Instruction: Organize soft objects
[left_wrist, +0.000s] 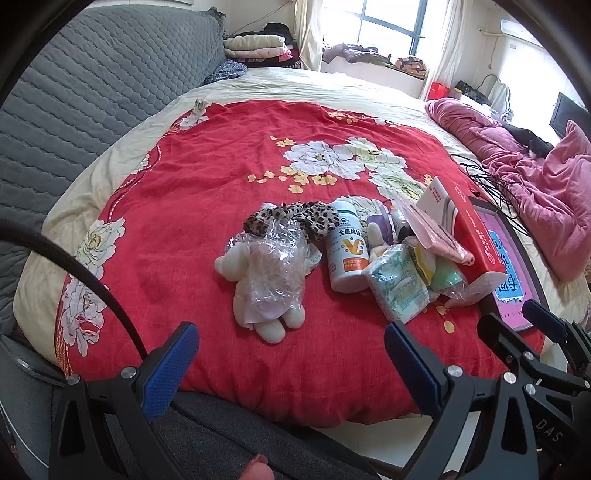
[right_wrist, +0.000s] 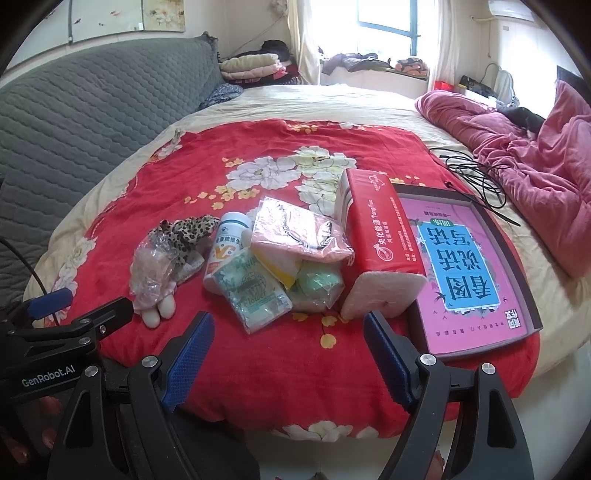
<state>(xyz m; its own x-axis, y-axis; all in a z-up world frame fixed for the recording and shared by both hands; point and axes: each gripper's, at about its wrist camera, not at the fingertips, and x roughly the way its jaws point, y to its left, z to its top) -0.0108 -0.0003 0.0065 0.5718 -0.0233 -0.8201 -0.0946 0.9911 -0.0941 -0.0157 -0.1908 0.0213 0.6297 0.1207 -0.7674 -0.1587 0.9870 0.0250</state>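
Note:
A cream plush toy in clear plastic wrap (left_wrist: 267, 284) lies on the red floral quilt (left_wrist: 207, 206), seen also in the right wrist view (right_wrist: 153, 280). Behind it lies a leopard-print cloth (left_wrist: 295, 218). To its right are a white vitamin bottle (left_wrist: 347, 251), a green tissue pack (right_wrist: 255, 291), a pink packaged cloth (right_wrist: 299, 232) and a green wrapped item (right_wrist: 317, 284). My left gripper (left_wrist: 291, 365) is open and empty, near the quilt's front edge, short of the toy. My right gripper (right_wrist: 288, 354) is open and empty, in front of the tissue pack.
A red tissue box (right_wrist: 380, 240) and a pink book in a dark tray (right_wrist: 469, 266) lie at the right. Black cables (right_wrist: 476, 173) and a pink blanket (right_wrist: 535, 162) lie beyond. A grey quilted headboard (left_wrist: 74, 110) stands at the left.

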